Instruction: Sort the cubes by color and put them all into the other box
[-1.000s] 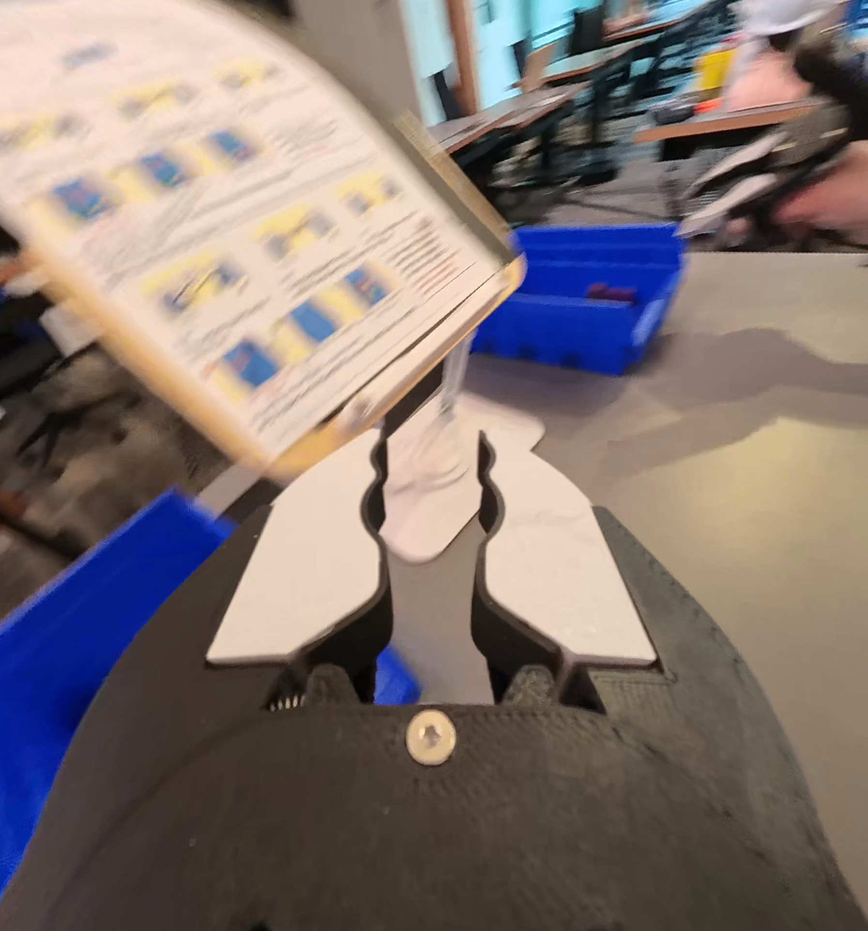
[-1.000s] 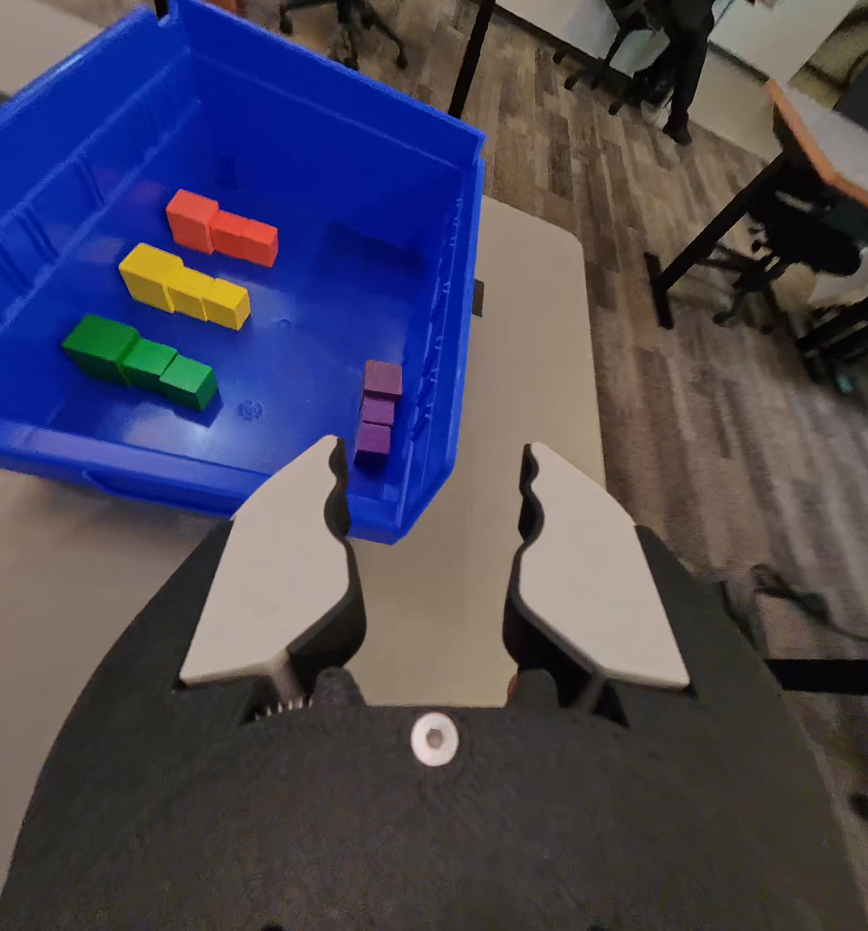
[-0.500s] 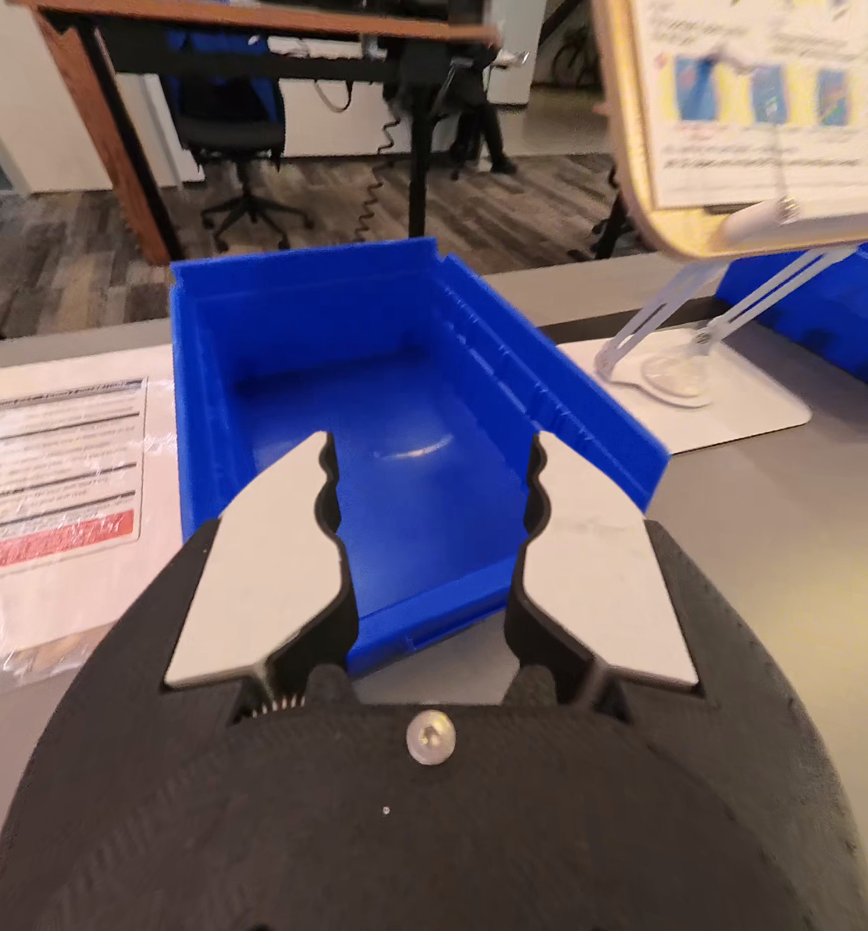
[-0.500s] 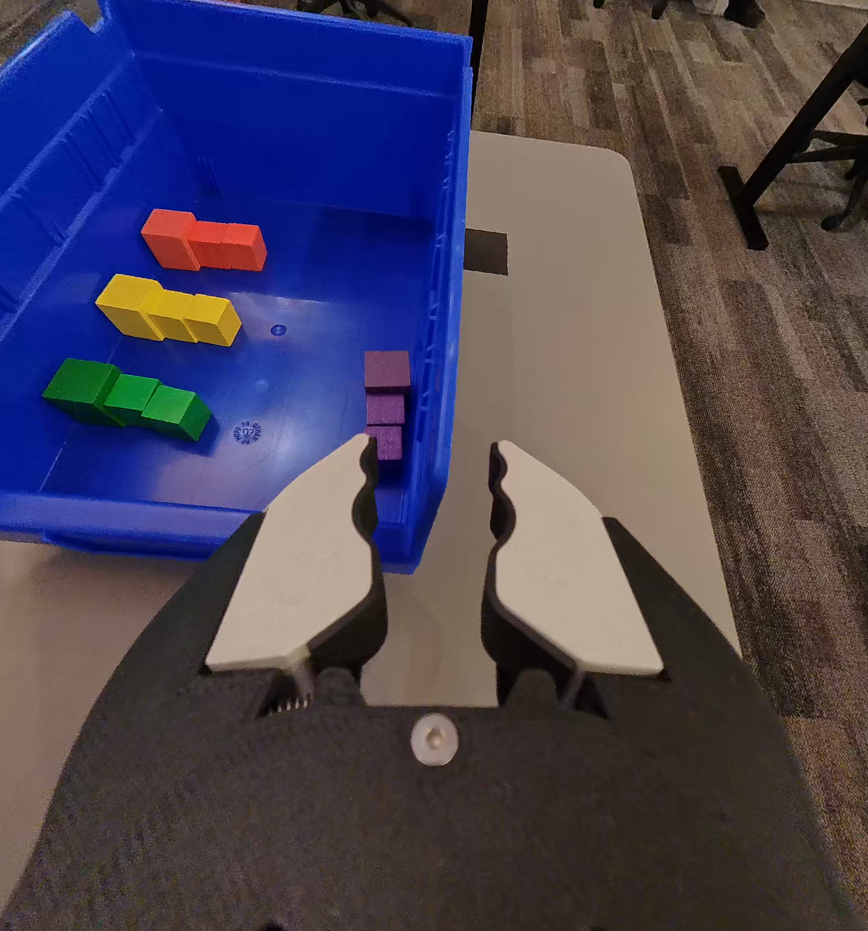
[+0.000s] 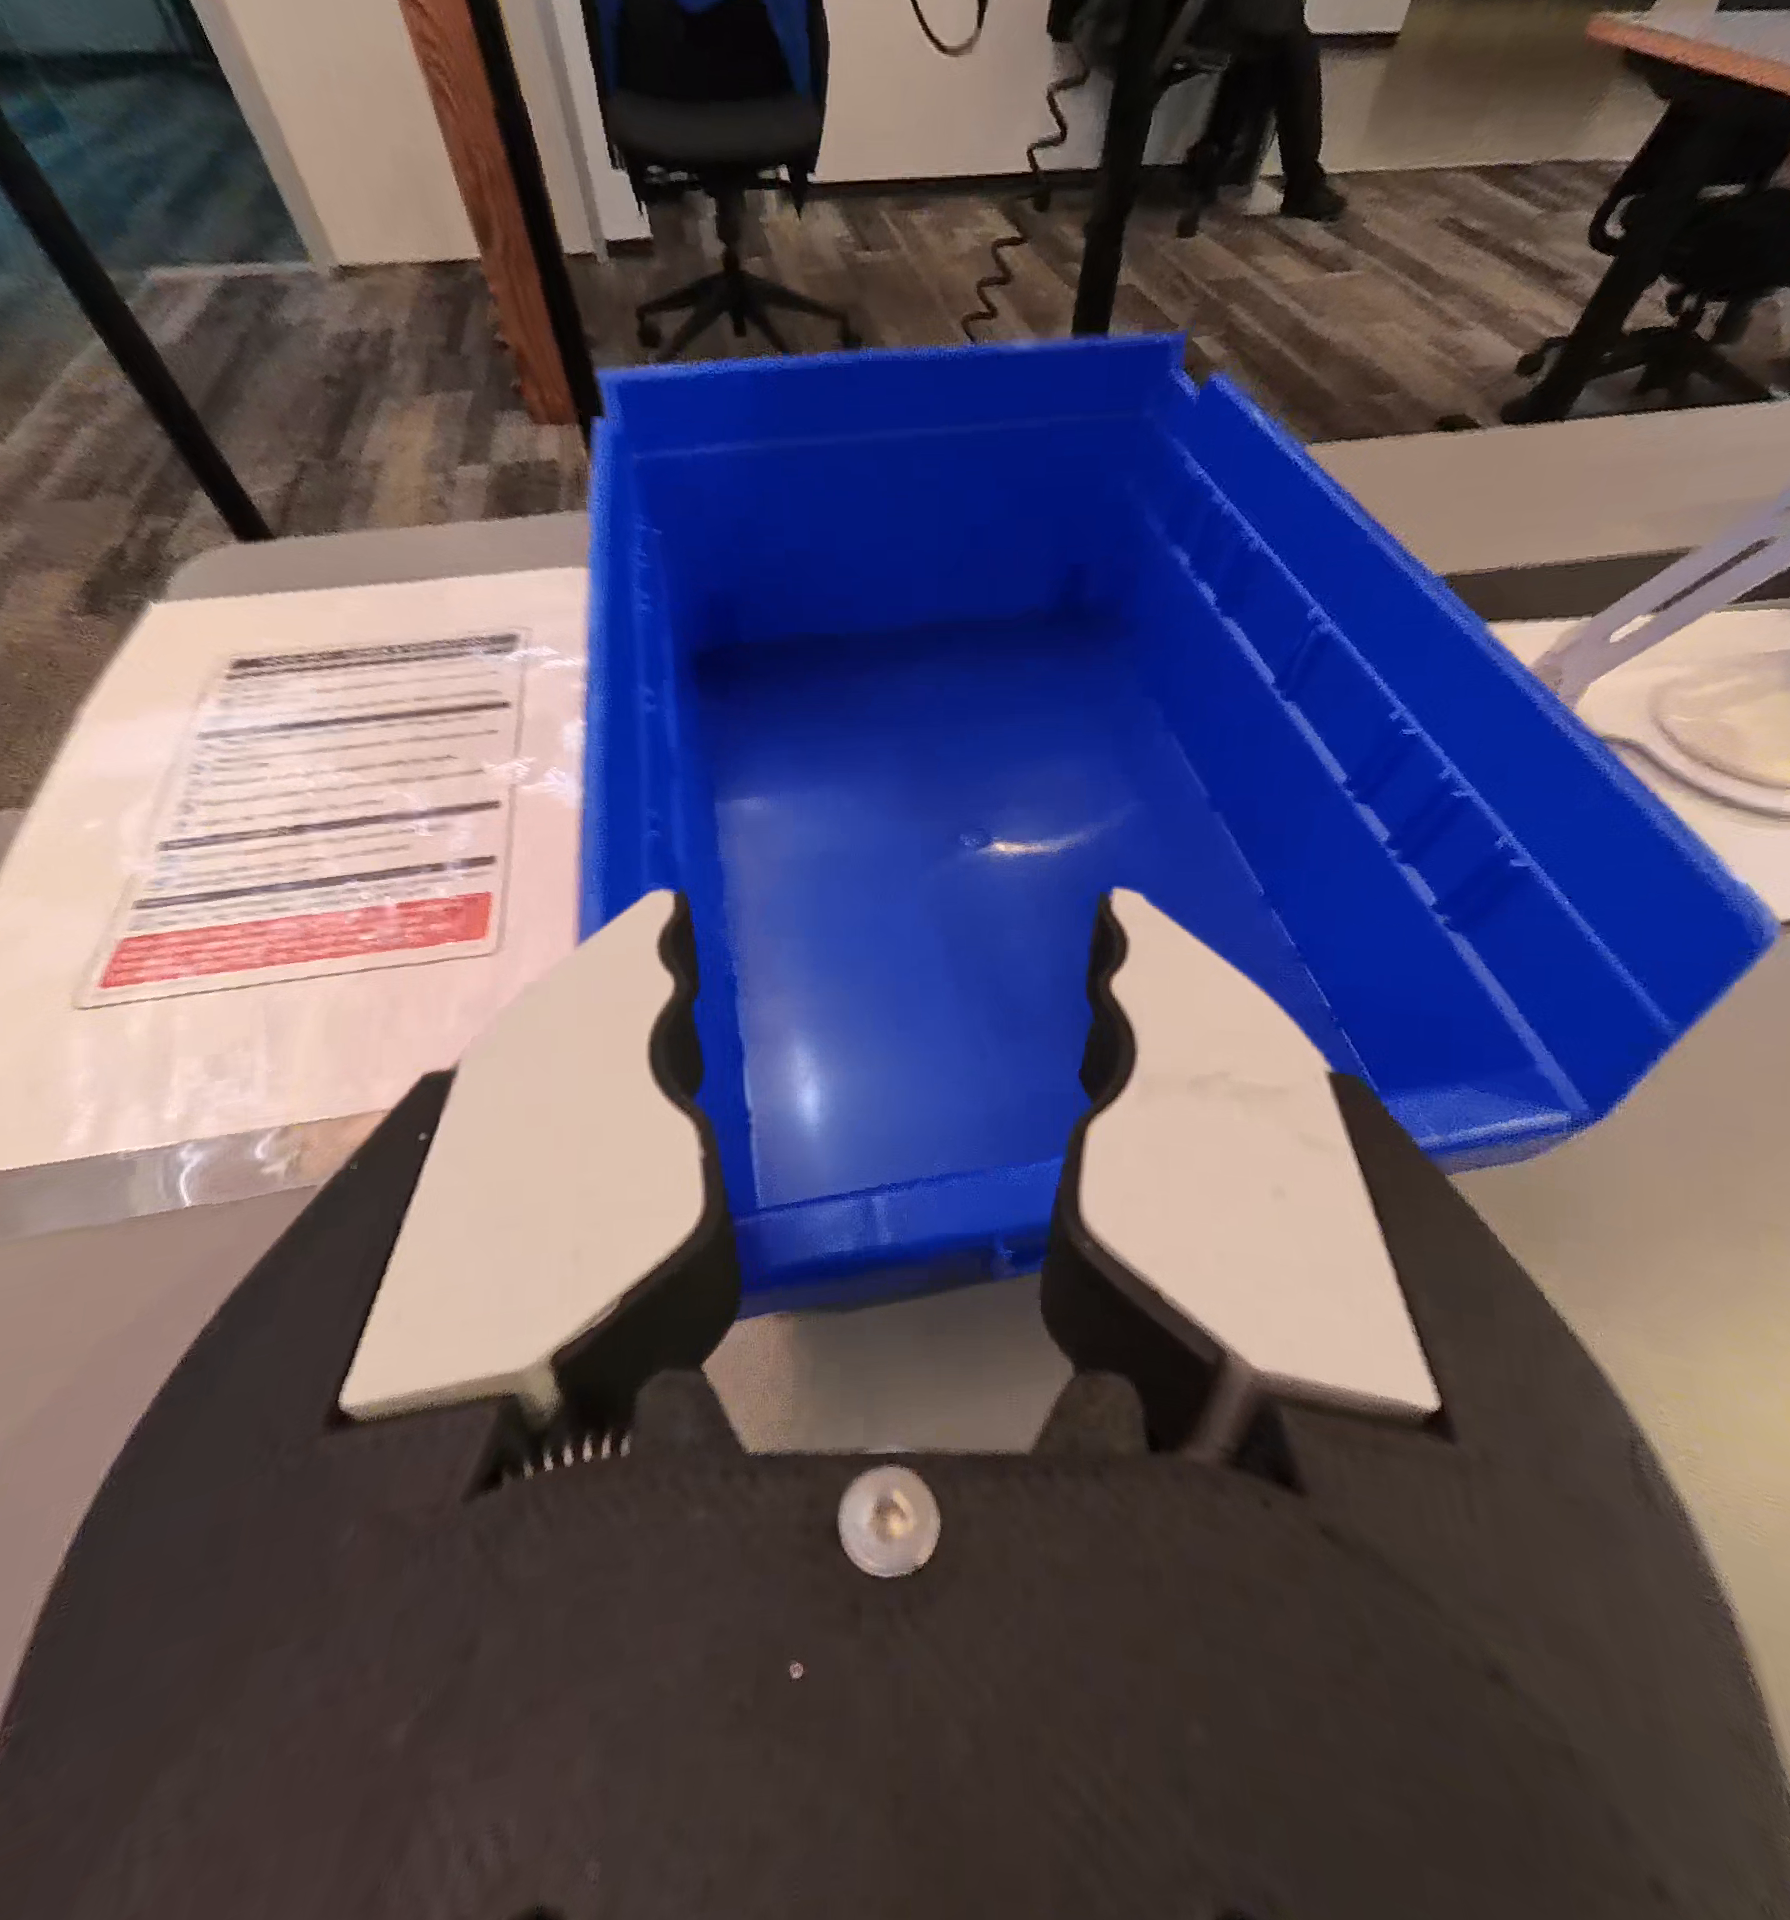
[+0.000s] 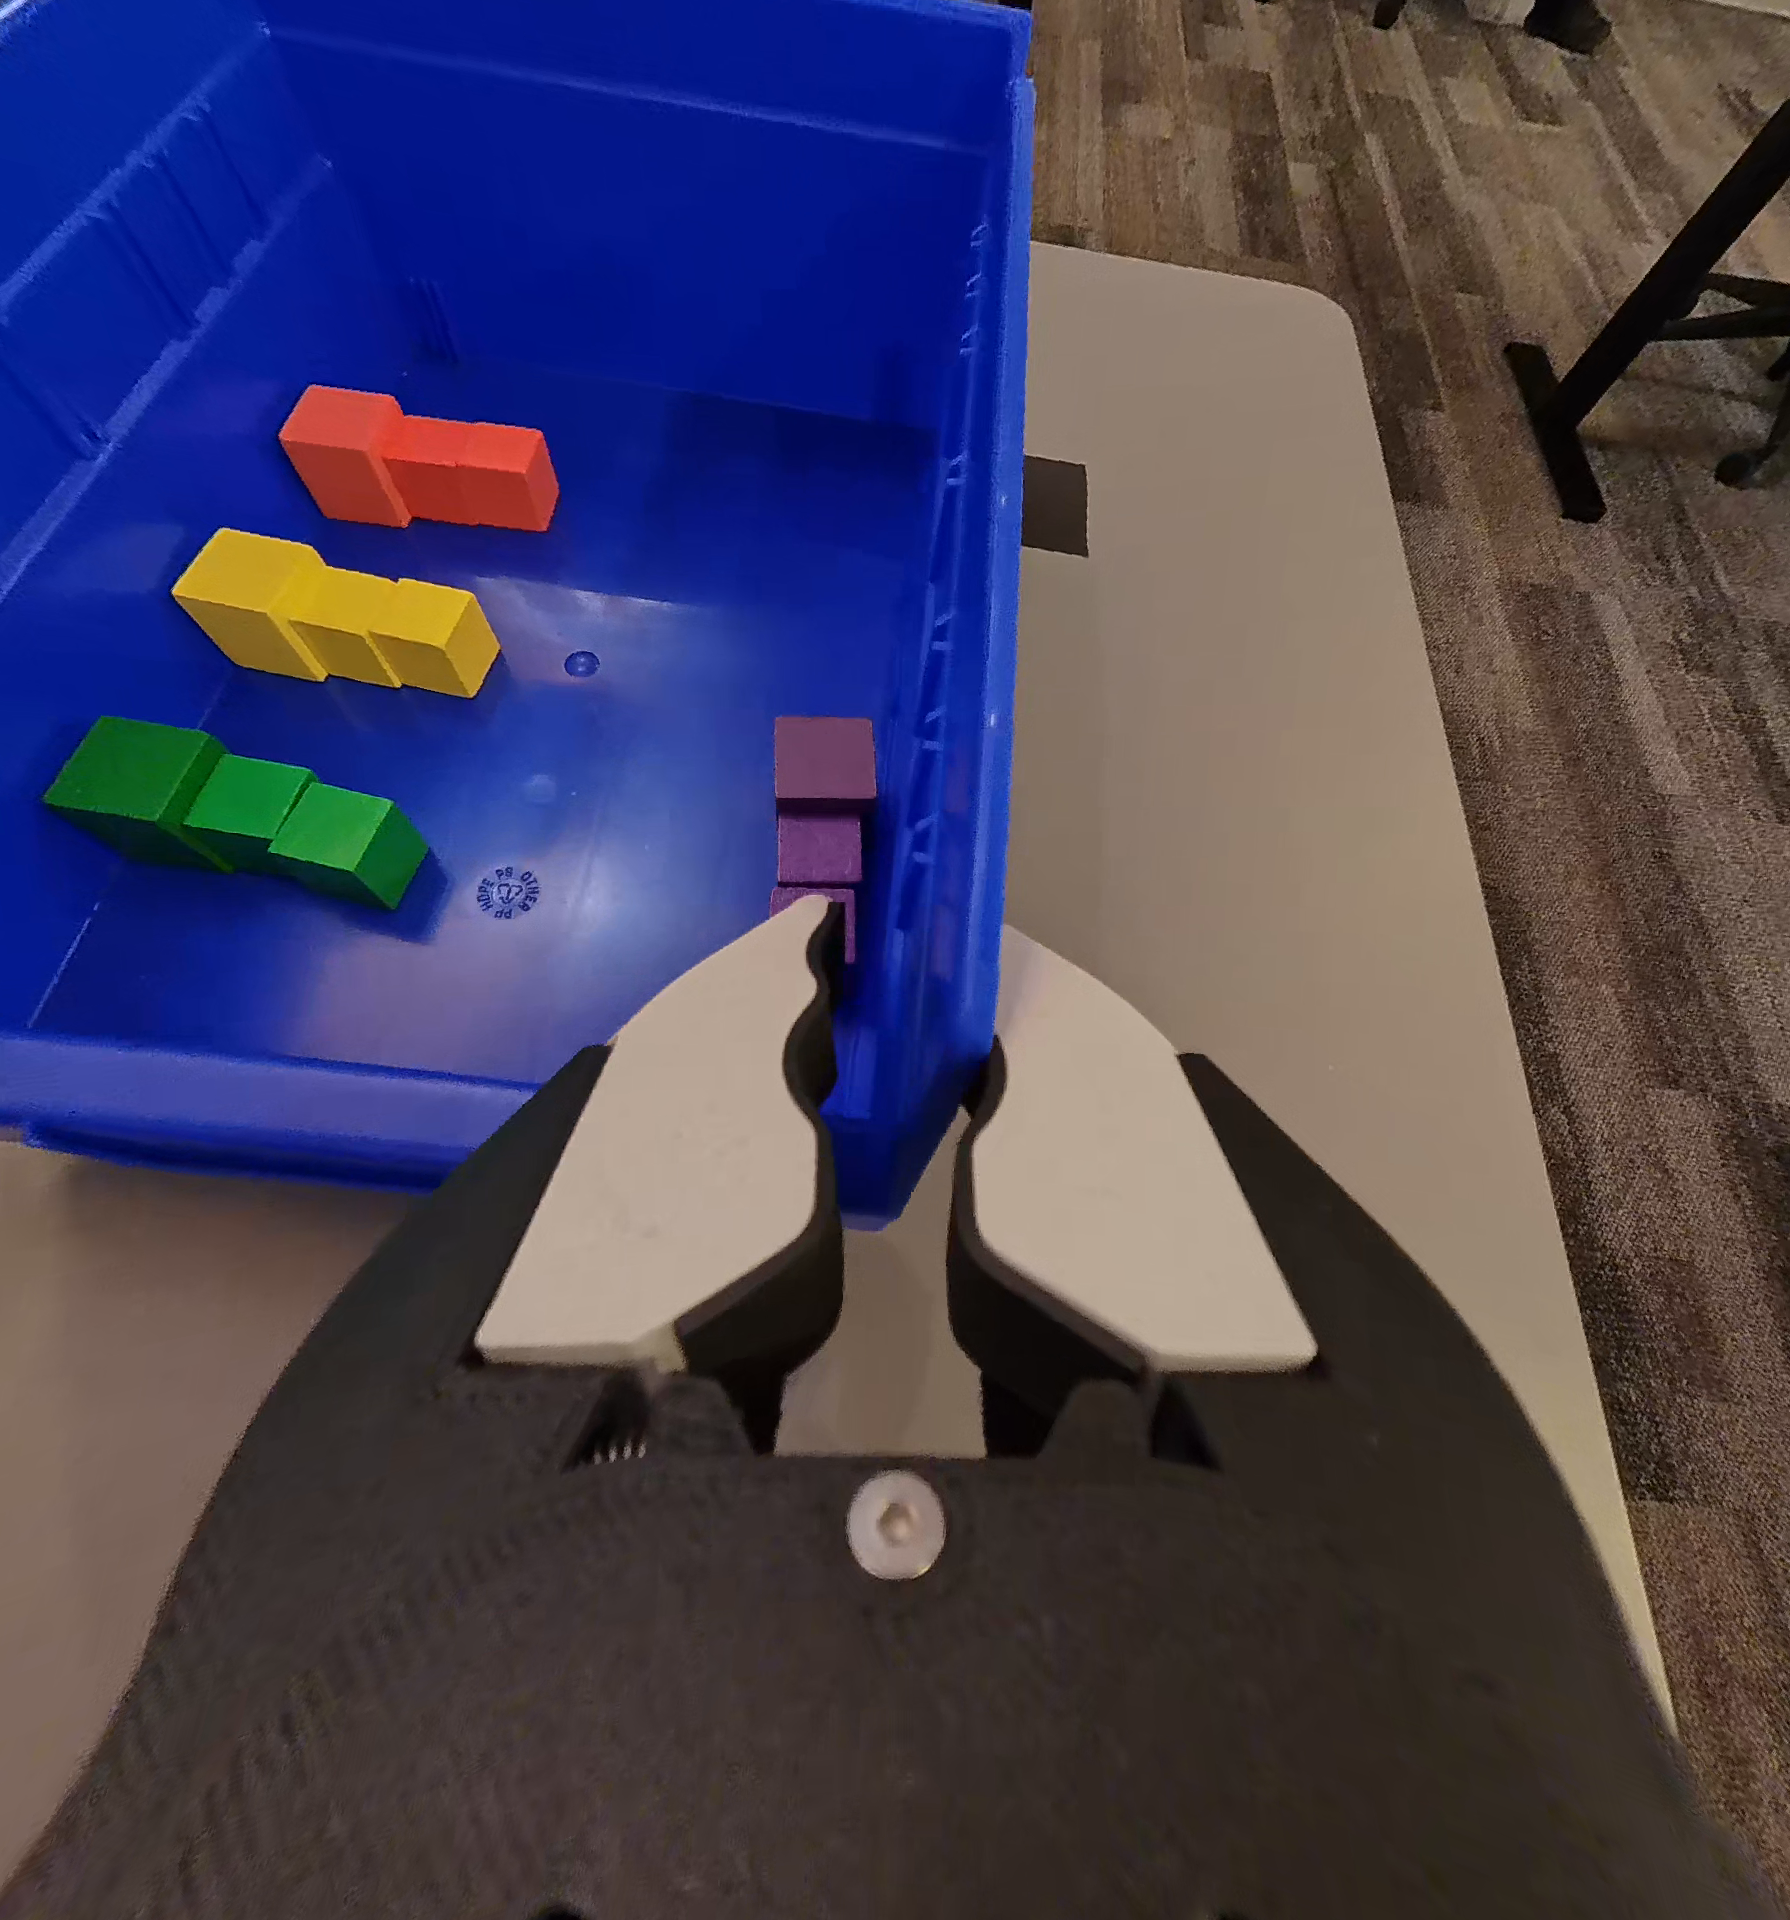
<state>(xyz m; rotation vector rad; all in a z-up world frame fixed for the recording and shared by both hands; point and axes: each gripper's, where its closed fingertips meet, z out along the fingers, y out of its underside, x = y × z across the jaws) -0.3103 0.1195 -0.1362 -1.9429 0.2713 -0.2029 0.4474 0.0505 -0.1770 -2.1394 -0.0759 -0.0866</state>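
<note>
In the right wrist view a blue box (image 6: 662, 208) holds four sorted rows of three cubes: orange (image 6: 418, 468), yellow (image 6: 335, 613), green (image 6: 236, 805), and purple (image 6: 821, 800) along the right wall. My right gripper (image 6: 912, 925) straddles that wall at the near right corner, one finger inside beside the nearest purple cube and one outside, jaws closed onto the wall. In the left wrist view a second blue box (image 5: 1442, 790) is empty. My left gripper (image 5: 891, 904) is open and empty, above its near end.
A laminated sheet (image 5: 319, 810) lies on the table left of the empty box. A white stand base (image 5: 1743, 727) sits to its right. The table's right edge (image 6: 1442, 831) runs close to the filled box, with a black patch (image 6: 1055, 507) beside it. Office chairs stand on the floor beyond. Spacing between my two grippers at the tips: around 75 cm.
My left gripper swung away from the document stand to face the empty box and opened wider. My right gripper moved forward and narrowed its jaws around the filled box's right wall.
</note>
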